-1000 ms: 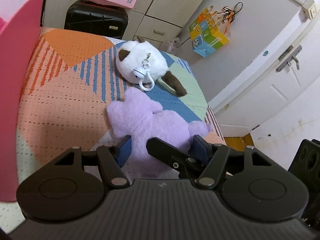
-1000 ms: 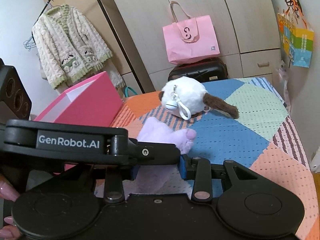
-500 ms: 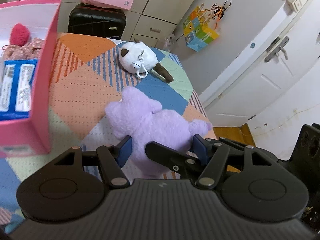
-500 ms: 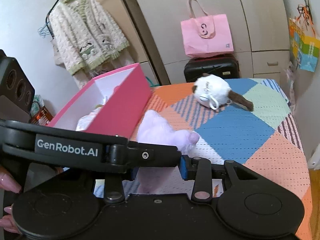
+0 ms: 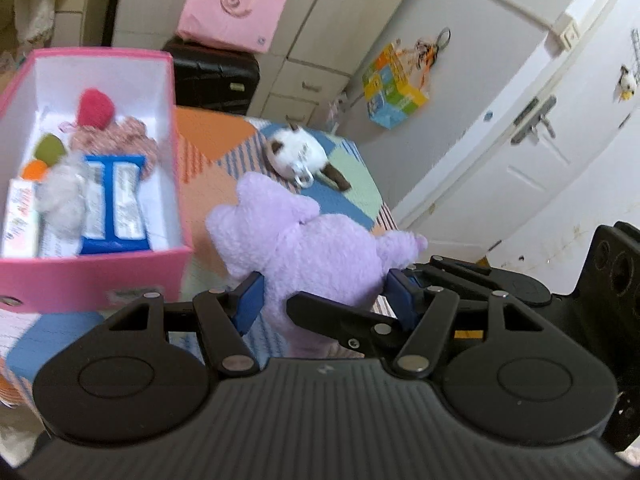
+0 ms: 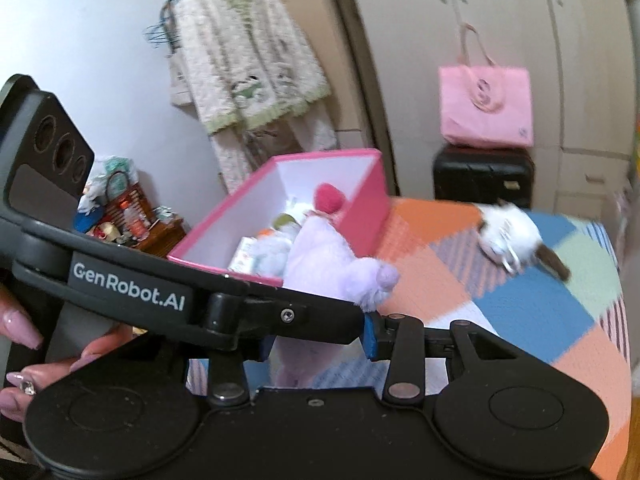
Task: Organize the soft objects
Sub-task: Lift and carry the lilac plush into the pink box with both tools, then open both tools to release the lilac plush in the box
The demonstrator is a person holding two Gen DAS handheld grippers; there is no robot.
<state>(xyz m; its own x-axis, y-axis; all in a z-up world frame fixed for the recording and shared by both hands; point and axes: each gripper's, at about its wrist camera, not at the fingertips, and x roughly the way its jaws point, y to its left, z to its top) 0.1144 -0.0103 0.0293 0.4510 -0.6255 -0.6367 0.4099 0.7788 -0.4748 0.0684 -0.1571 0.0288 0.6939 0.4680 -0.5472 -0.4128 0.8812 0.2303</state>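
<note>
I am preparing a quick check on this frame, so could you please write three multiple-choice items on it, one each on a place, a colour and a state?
1. Where does the white plush with brown ears lie?
A. on the patchwork cover
B. inside the pink box
C. on the black suitcase

2. What colour is the plush held between the tools?
A. green
B. purple
C. red

3. How does the pink box stand?
A. closed with a lid
B. tipped on its side
C. open, with items inside

Answers:
1 A: it rests on the patchwork cover, apart from the box.
2 B: the purple plush sits in the left tool and the right tool.
3 C: its top is open, with packets and soft items visible inside.
</note>
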